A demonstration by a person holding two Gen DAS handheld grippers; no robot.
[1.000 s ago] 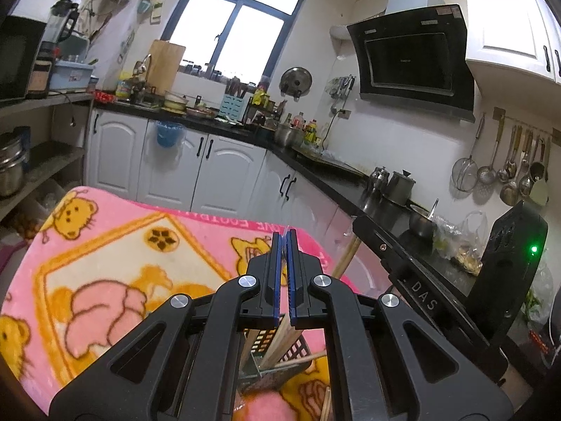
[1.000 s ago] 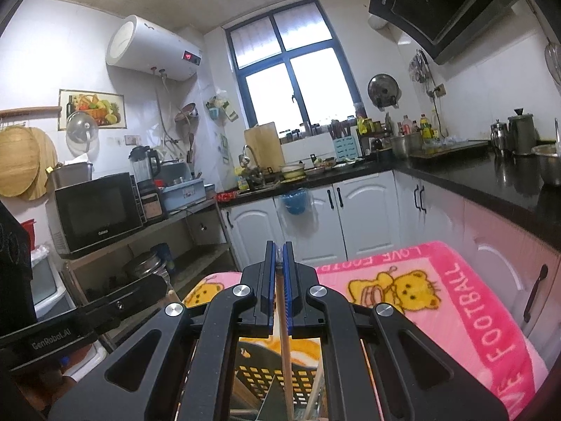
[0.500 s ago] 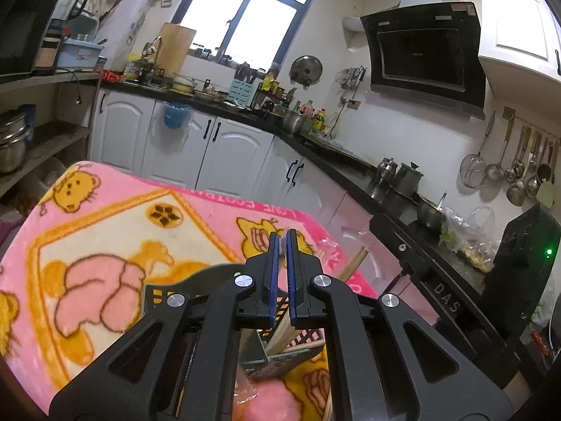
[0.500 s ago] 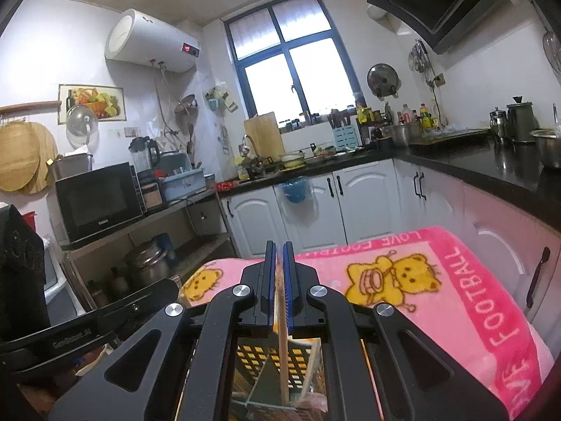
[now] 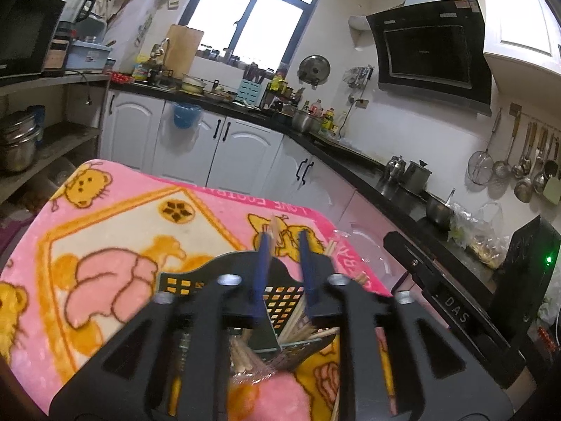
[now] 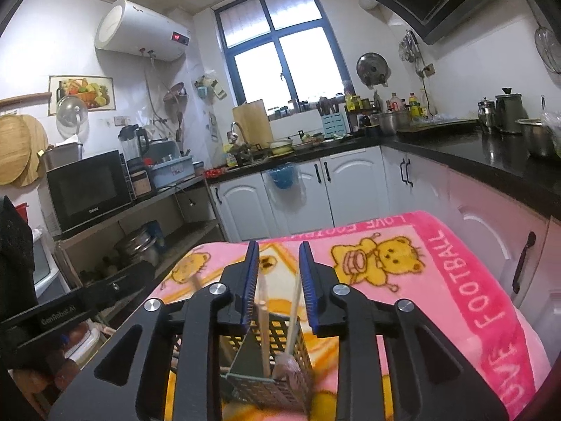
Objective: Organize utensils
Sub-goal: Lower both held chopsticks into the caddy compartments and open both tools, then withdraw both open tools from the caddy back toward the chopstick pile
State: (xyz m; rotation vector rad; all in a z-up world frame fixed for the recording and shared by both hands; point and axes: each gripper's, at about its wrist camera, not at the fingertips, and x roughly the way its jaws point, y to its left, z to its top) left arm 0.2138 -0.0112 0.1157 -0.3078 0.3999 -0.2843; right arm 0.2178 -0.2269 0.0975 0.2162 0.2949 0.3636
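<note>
Pink letters along the blanket (image 6: 466,280) read "LOVE FOOTBALL" in my right view; in my left view the same border ran upside down and only partly legible. My right view alone caught a white water heater (image 6: 140,31) with a red display, and "GenRobot.AI" on the body of my left gripper (image 5: 284,245). My left view alone showed ladles and strainers (image 5: 519,172) hanging on the wall, and the letters "DAS" on the body of my right gripper (image 6: 278,256).

The black perforated utensil basket (image 6: 277,368) stood on the blanket-covered worktop, just below both pairs of my jaws. It was split into compartments and held wooden chopsticks (image 6: 264,336) standing on end.

Both pairs of my jaws had just been opening. My right jaws stood parted, with two chopsticks rising in the gap, pads not pressing them. My left jaws were likewise released, a chopstick tip (image 5: 274,224) showing between the blue pads.
</note>
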